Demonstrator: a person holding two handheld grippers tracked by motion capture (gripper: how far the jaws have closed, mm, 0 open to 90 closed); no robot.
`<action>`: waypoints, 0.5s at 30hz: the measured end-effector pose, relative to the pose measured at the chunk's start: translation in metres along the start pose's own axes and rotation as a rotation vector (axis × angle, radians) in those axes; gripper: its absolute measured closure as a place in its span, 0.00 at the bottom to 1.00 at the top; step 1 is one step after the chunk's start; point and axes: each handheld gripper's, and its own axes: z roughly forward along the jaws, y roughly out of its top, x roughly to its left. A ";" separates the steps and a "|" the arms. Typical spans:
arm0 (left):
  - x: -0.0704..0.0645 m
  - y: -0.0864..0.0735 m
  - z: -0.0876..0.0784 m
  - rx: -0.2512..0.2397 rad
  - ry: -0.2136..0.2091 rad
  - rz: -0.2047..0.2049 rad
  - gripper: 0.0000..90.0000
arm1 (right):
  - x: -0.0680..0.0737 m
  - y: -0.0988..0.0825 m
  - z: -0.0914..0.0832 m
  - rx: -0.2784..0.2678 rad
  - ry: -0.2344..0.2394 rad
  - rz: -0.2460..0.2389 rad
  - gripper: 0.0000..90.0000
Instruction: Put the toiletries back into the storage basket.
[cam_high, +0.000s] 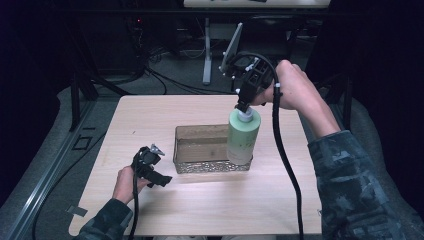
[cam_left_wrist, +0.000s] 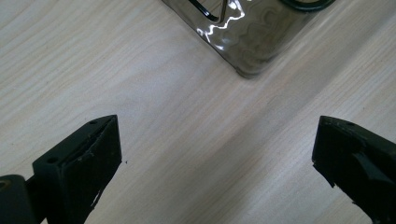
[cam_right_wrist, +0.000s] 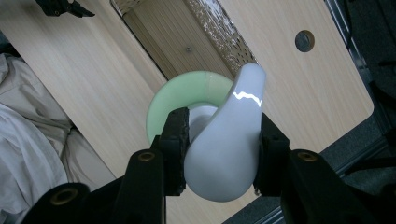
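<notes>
Right gripper clamps pump bottle – base hidden in basket

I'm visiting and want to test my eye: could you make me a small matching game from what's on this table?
Things:
1. green pump bottle
2. clear bin
3. left gripper
4. right gripper

States:
a. open over bare wood
b. clamped on a white pump head
c. hanging upright at the bin's right end
d. resting on the table

Pairs: 1-c, 2-d, 3-a, 4-b

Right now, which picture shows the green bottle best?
The high view: the whole bottle hangs upright at the basket, held by the right gripper. The right gripper view looks down on its white pump and green shoulder.
</notes>
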 end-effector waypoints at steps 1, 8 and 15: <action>0.000 0.000 0.000 0.000 0.000 0.001 0.02 | 0.000 0.001 0.001 0.003 -0.001 -0.002 0.69; 0.000 0.000 0.000 0.000 -0.002 0.000 0.02 | -0.001 0.005 0.001 0.003 -0.010 0.001 0.69; 0.000 0.000 0.000 0.001 -0.004 0.001 0.02 | -0.007 0.008 0.003 -0.005 -0.014 0.022 0.69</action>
